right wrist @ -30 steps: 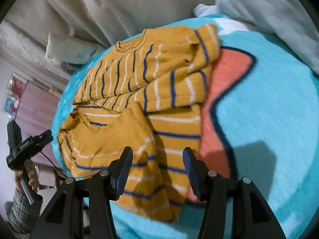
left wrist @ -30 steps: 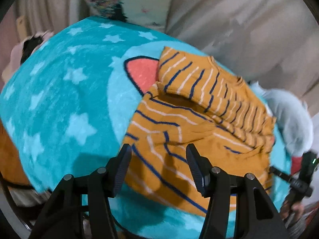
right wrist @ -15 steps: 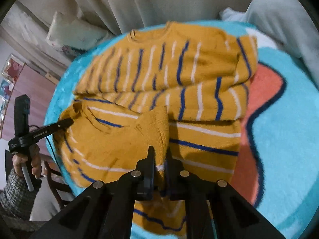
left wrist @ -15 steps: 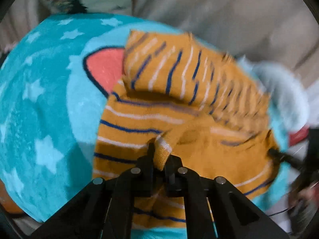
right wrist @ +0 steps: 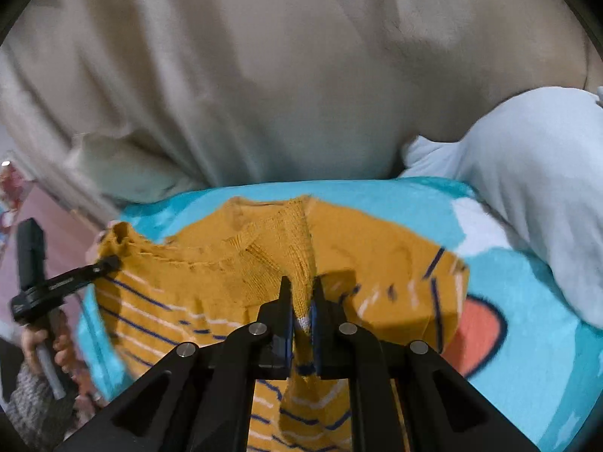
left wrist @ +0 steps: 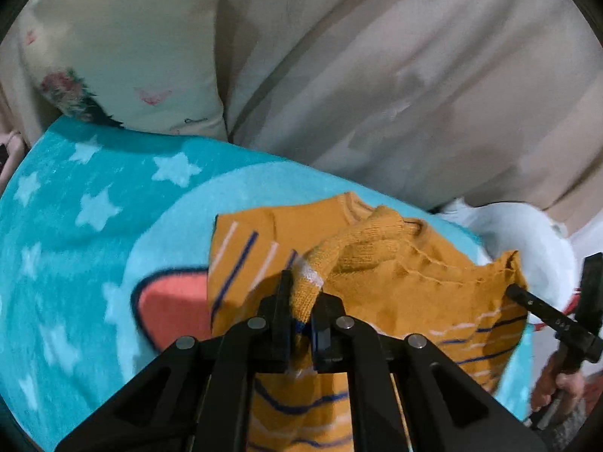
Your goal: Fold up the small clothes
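A small mustard-yellow knit sweater (left wrist: pixel 414 286) with navy and white stripes lies on a turquoise star-print blanket (left wrist: pixel 94 226). My left gripper (left wrist: pixel 301 301) is shut on a pinch of its lower edge and holds it lifted over the upper part. My right gripper (right wrist: pixel 301 301) is shut on another pinch of the sweater (right wrist: pixel 233 263), also lifted toward the collar. Each gripper shows in the other's view, clamped on a sweater corner: the right one (left wrist: pixel 516 290), the left one (right wrist: pixel 109 263).
A beige curtain or sheet (left wrist: pixel 414 75) hangs behind the bed. A cream printed pillow (left wrist: pixel 124 56) sits at the far left. A pale blue pillow (right wrist: pixel 527 173) lies at the right. The blanket has an orange patch (right wrist: pixel 478 335).
Both grippers went from open over the sweater to shut on its lower edge. They have since lifted it and carried it forward over the upper half toward the collar.
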